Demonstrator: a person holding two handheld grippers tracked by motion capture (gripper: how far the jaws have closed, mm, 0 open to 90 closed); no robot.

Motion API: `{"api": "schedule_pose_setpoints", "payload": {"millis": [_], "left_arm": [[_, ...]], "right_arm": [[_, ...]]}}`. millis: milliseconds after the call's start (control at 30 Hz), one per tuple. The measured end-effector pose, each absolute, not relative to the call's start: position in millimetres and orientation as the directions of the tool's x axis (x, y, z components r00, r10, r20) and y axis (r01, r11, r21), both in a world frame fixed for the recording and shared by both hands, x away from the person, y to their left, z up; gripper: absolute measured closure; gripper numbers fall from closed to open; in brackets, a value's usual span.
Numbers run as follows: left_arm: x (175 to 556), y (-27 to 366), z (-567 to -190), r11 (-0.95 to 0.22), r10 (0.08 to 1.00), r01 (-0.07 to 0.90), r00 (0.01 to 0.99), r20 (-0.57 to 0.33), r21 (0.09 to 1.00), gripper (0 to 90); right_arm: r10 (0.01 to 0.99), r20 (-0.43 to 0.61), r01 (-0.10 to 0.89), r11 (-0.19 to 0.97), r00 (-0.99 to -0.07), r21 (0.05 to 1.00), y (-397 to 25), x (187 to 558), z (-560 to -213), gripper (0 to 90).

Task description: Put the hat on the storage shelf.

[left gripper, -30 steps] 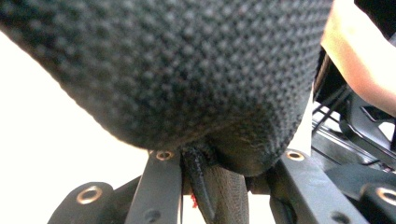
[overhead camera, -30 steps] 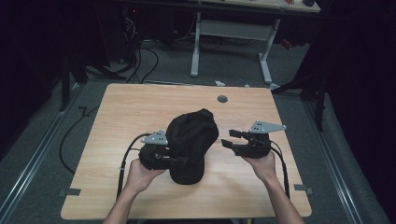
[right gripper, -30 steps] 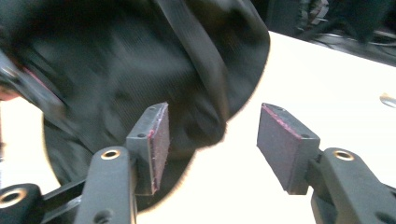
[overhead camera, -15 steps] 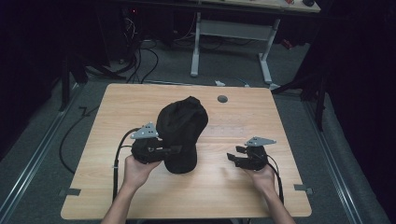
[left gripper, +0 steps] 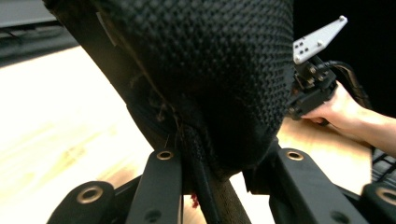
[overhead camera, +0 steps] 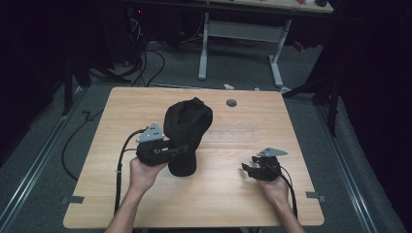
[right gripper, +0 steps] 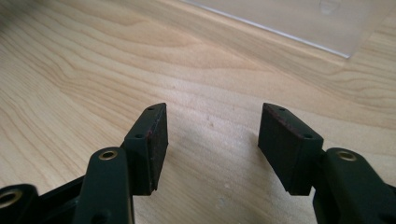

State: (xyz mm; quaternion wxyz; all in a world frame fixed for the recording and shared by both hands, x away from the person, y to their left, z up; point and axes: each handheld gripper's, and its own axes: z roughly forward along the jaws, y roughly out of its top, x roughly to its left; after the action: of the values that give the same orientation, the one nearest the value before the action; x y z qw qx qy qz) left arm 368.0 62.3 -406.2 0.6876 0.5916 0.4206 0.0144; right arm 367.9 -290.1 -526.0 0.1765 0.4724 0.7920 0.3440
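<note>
- A black cap (overhead camera: 187, 131) sits near the middle of the wooden bench (overhead camera: 145, 204), a little left of centre, its crown toward the far side and its lower end toward the person.
- The left gripper (overhead camera: 180, 149) is clamped on the cap's left side; in the left gripper view its jaws close on a fold and seam of the woven black cloth (left gripper: 215, 84), which hangs just above them.
- The left hand (overhead camera: 142, 173) holds that gripper from below, and a black cable (overhead camera: 119, 170) trails back from it along the bench.
- The right gripper (overhead camera: 248, 168) lies low over the bench, well apart from the cap on its right, jaws spread with nothing between them.
- In the right gripper view bare wood shows between the two pads (right gripper: 156, 144), and a clear sheet (right gripper: 299, 16) lies farther ahead.
- A small grey disc (overhead camera: 231, 103) sits near the far edge of the bench.
</note>
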Motion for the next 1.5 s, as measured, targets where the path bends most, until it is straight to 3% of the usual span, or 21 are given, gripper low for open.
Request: {"api": "schedule_pose_setpoints", "payload": {"millis": [833, 1500], "left_arm": [[387.3, 57.0, -382.5, 0.333, 0.557, 0.361, 0.67, -0.491, 0.871, 73.5], [427.1, 34.5, -375.2, 0.23, 0.624, 0.249, 0.704, -0.339, 0.941, 73.4]], "right_arm": [[0.876, -0.016, 0.595, 0.34, -0.481, 0.728, -288.0, 364.4, -530.7, 41.5], [0.873, -0.019, 0.593, 0.347, -0.487, 0.727, -288.1, 364.5, -530.7, 40.3]]}}
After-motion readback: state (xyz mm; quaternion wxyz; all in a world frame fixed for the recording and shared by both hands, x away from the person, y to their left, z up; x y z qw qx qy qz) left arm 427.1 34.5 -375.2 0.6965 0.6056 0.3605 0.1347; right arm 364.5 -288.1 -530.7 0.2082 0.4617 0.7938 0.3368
